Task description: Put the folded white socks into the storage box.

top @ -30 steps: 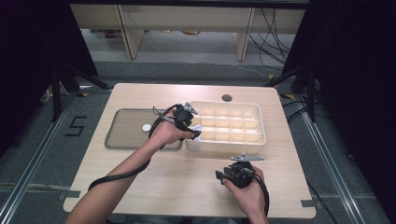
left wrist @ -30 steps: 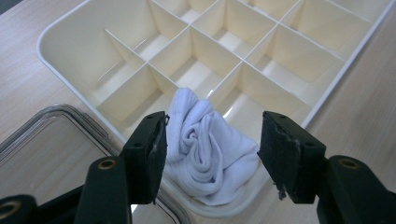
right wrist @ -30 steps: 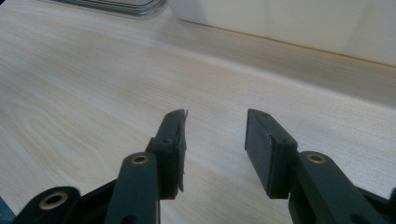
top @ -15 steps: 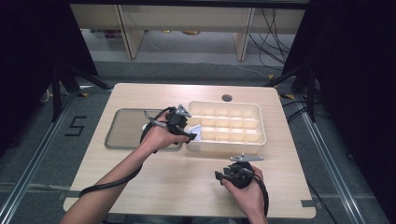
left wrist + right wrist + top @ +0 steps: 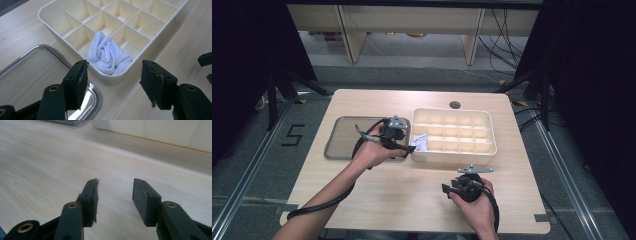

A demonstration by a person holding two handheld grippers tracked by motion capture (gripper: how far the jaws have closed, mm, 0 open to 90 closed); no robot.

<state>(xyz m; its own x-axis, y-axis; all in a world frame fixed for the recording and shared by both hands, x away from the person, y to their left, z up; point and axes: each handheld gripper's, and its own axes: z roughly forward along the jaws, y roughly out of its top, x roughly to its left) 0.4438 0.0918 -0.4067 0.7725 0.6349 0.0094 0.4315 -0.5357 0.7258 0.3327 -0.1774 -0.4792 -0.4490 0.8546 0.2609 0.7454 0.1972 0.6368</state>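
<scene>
The left hand-held gripper [image 5: 112, 83], jaws apart and empty, hovers just outside the divided tray's [image 5: 53, 11] near corner. The rolled white sock [image 5: 107, 53] lies straight ahead in that corner compartment. The right hand-held gripper [image 5: 114, 195], also apart, rests over bare table [image 5: 37, 165], farther off.

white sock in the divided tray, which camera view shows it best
The left gripper view: the rolled white sock sits close and sharp in a corner compartment of the cream tray, its folds plain. The high view shows it as a small white patch at the tray's left end. The right gripper view catches the tray's outer wall.
</scene>
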